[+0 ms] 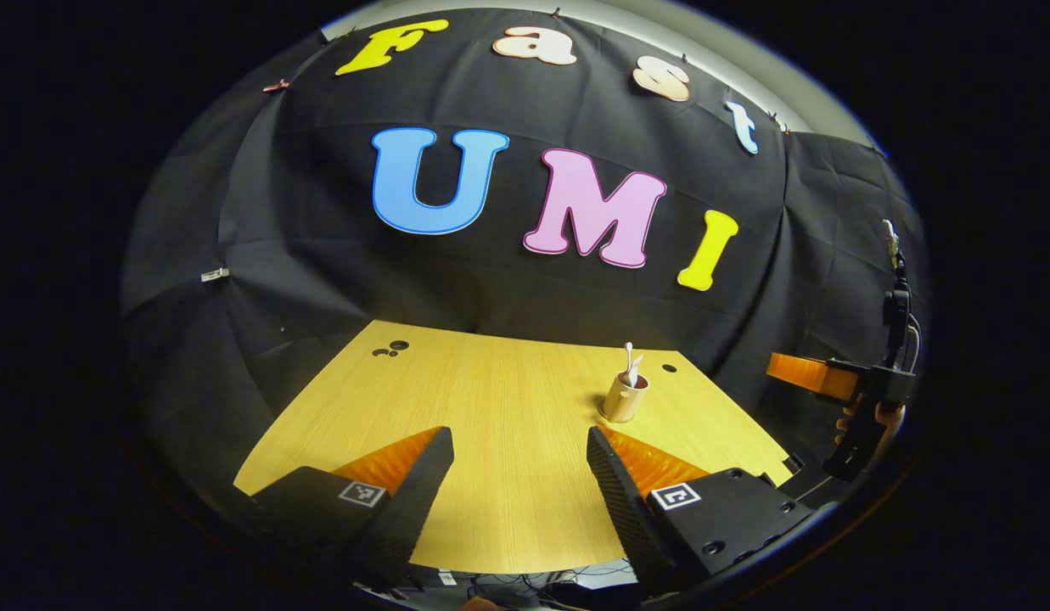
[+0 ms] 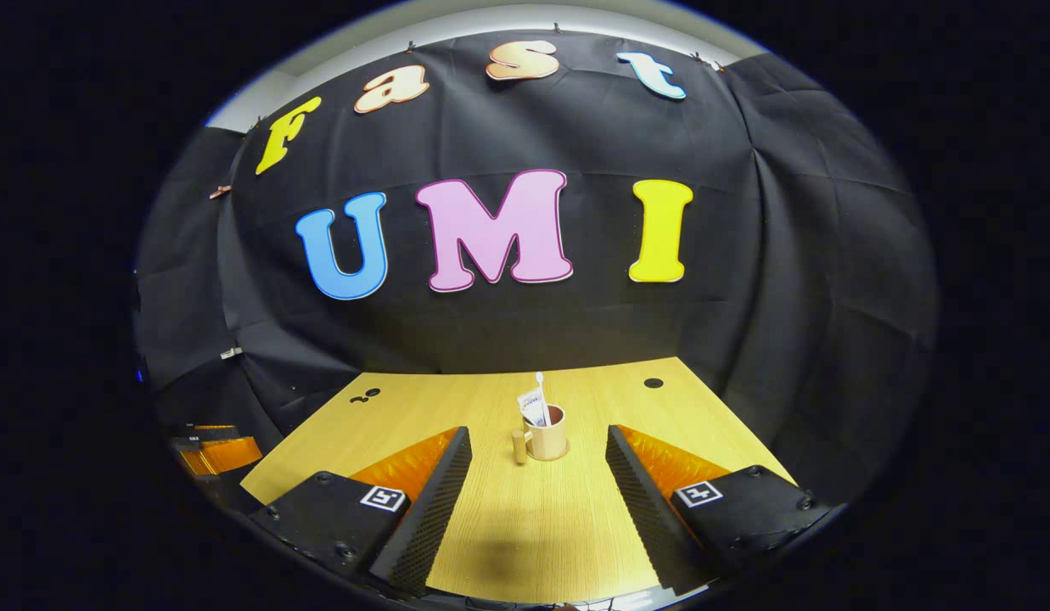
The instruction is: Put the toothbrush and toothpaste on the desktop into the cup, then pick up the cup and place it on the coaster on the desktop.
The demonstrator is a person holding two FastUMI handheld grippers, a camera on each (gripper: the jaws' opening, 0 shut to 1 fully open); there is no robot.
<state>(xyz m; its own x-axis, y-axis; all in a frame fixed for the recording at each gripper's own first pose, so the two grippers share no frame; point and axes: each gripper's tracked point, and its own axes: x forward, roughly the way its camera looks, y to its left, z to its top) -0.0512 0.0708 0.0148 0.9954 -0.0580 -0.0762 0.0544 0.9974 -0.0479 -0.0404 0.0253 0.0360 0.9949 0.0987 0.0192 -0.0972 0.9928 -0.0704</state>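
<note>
A pale wooden desktop (image 2: 508, 518) runs from the near edge to the black cloth wall (image 2: 745, 255) of the booth. Nearest in the right gripper view, the right gripper (image 2: 537, 475) hangs above the wood with its jaws spread wide and nothing between them; each finger carries a small square black-and-white marker, a code pattern rather than readable writing. The left gripper (image 1: 518, 475) in its own view is likewise released — fingers parted over bare wood, gripping nothing.

Beyond the right gripper's fingers, roughly midway across the desktop, stands the cup (image 2: 548, 441), upright, its handle turned to the left. It sits on a thin round coaster (image 2: 548, 457), of which little more than an edge shows. The toothpaste (image 2: 534, 408) and the toothbrush (image 2: 539, 382) stick up out of the cup; the tube bears print too small to read.

In the left gripper view the same cup (image 1: 624, 397) stands further off to the right, and at the far right edge a hand (image 1: 873, 420) holds the other gripper, partly cut off. Dark round holes mark the desktop's far corners (image 2: 653, 383), just before the cloth.
</note>
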